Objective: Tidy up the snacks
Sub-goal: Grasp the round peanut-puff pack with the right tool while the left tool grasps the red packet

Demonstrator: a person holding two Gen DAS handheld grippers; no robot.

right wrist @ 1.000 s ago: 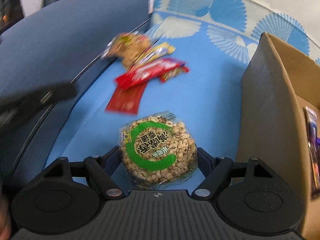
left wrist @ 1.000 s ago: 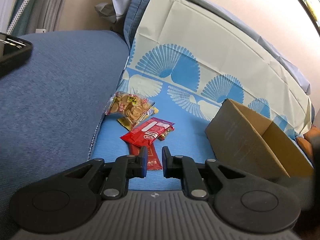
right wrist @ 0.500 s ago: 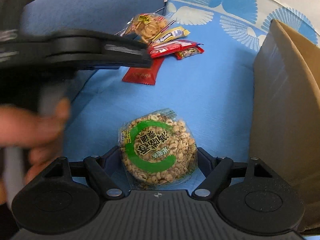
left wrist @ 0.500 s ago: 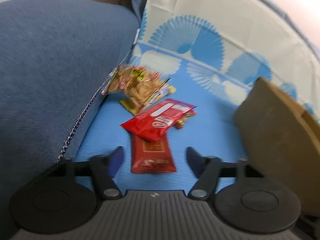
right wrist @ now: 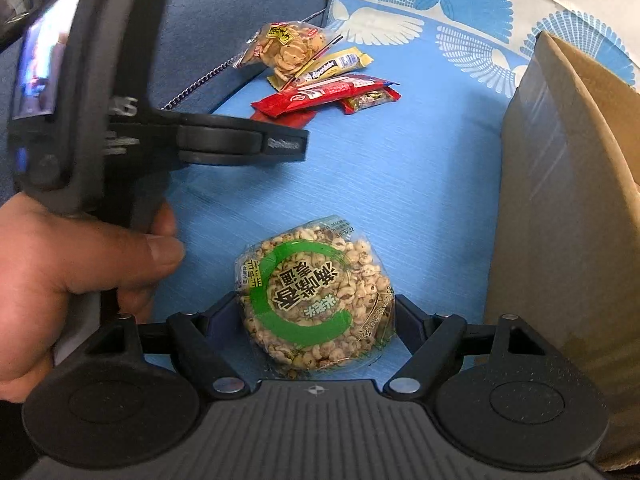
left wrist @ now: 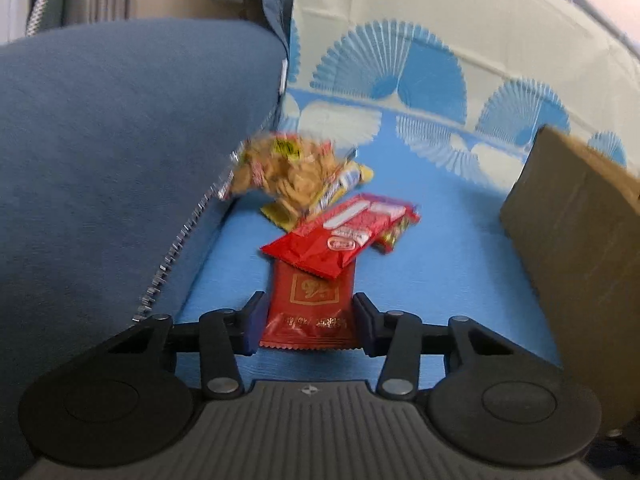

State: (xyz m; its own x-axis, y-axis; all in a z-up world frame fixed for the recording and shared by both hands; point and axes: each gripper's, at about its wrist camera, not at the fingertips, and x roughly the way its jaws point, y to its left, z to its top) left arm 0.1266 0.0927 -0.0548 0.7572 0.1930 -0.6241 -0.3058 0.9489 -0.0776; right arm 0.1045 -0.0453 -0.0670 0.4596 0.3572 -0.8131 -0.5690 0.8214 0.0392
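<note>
**Both grippers set around snack packets on the blue mat**

Left gripper [left wrist: 308, 326] is what I read first: its jaws sit close against the two long edges of a flat dark red foil sachet [left wrist: 310, 304], though I cannot tell whether they are pressing it. That sachet lies flat on the blue patterned mat [left wrist: 440, 264], long axis running straight ahead along my fingers, near end between the pads. Its far end is tucked under a bright red wrapped bar [left wrist: 340, 236], whose long axis slants ahead and to the right. Beyond the bar I see a yellow wrapped bar [left wrist: 340, 184] and a clear bag of pale crackers [left wrist: 280, 172], blurred here. A brown cardboard box [left wrist: 580, 248] stands to the right, a blue-grey sofa cushion [left wrist: 100, 160] to the left.

On the right gripper [right wrist: 316, 312] I have the jaws spread wide and bearing on either side of a round clear-wrapped puffed-grain cake with a green ring label [right wrist: 314, 296], which sits between the fingers above the mat. The box wall [right wrist: 560, 200] is just to its right. Ahead and left, the other tool [right wrist: 160, 136] crosses the view, held in a bare hand [right wrist: 80, 280].
</note>
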